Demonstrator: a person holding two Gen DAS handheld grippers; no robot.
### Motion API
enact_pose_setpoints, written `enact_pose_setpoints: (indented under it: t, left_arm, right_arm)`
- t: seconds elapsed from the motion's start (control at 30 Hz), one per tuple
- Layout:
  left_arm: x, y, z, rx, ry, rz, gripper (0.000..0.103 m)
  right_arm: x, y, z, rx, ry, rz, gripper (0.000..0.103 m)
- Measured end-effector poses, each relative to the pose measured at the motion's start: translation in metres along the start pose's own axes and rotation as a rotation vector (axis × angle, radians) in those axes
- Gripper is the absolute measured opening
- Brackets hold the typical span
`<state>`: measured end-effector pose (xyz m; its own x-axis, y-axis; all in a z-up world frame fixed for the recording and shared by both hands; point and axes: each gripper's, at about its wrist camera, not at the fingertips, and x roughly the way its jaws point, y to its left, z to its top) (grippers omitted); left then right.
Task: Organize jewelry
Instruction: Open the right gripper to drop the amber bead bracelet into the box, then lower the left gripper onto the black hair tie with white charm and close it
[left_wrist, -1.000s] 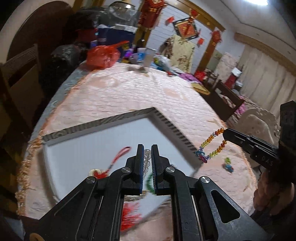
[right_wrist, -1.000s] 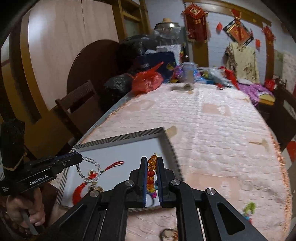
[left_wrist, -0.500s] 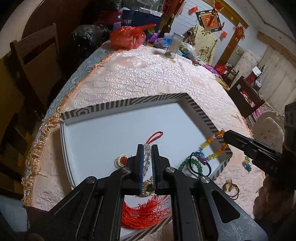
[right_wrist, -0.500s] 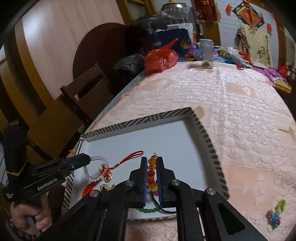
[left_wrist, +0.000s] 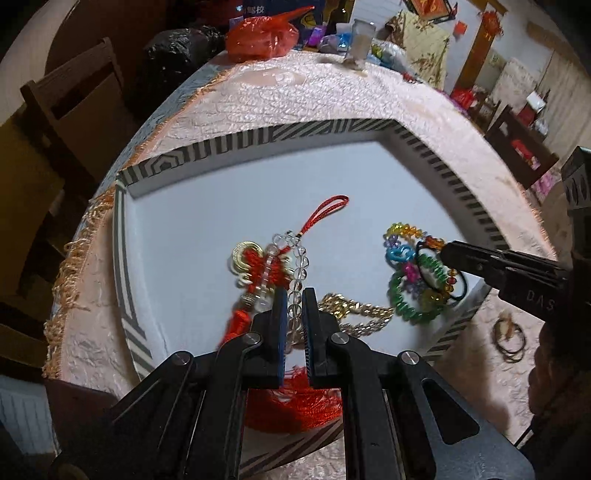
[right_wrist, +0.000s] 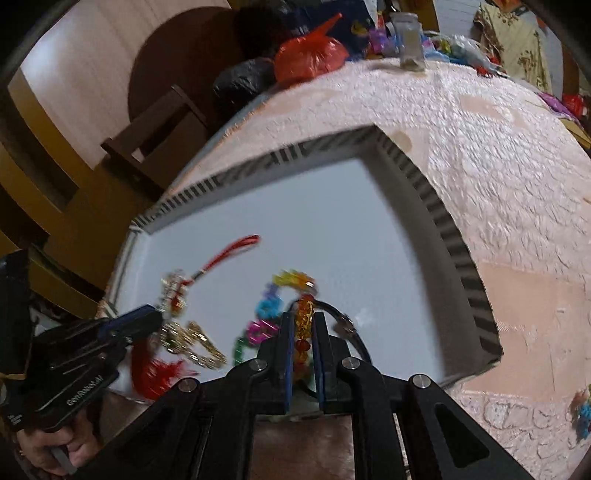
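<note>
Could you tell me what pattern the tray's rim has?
Black-and-white stripes on the tray's rim, clearest in the left wrist view.

1. Table (left_wrist: 332, 96): covered by a pink textured cloth with a fringed edge.
2. Striped-rim tray (left_wrist: 332, 129): rests flat on the cloth at the near end, white inside.
3. Thin hoop rings (left_wrist: 509, 339): on the cloth just right of the tray.
4. Small coloured bead cluster (right_wrist: 581, 410): on the cloth, near right.
5. Red plastic bag (left_wrist: 262, 37) and clear jar (left_wrist: 360, 44): at the far end.
</note>
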<state>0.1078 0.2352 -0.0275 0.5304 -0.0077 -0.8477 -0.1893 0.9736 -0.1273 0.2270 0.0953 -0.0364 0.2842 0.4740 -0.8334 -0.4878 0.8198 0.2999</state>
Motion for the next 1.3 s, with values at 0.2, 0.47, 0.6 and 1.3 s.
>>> enact_pose_setpoints:
  t: [0.2, 0.47, 0.6, 1.3]
  left_arm:
    - [0.001, 0.013, 0.002, -0.060, 0.006, 0.021, 0.047]
    - [-0.017, 0.012, 0.006, -0.067, -0.041, 0.040, 0.056]
    - [-0.034, -0.004, 0.005, -0.058, -0.076, 0.028, 0.058]
    - [-0.001, -0.168, -0.074, 0.285, 0.092, -0.117, 0.084]
  right_arm:
    - [-0.002, -0.013, 0.000, 0.071, 0.008, 0.023, 0.008]
    - [-0.042, -0.023, -0.008, 0.090, -0.092, 0.012, 0.038]
    - [-0.074, -0.032, -0.024, 0.055, -0.131, -0.026, 0.038]
    - [-0.163, -0.175, -0.161, 0.235, -0.030, -0.281, 0.050]
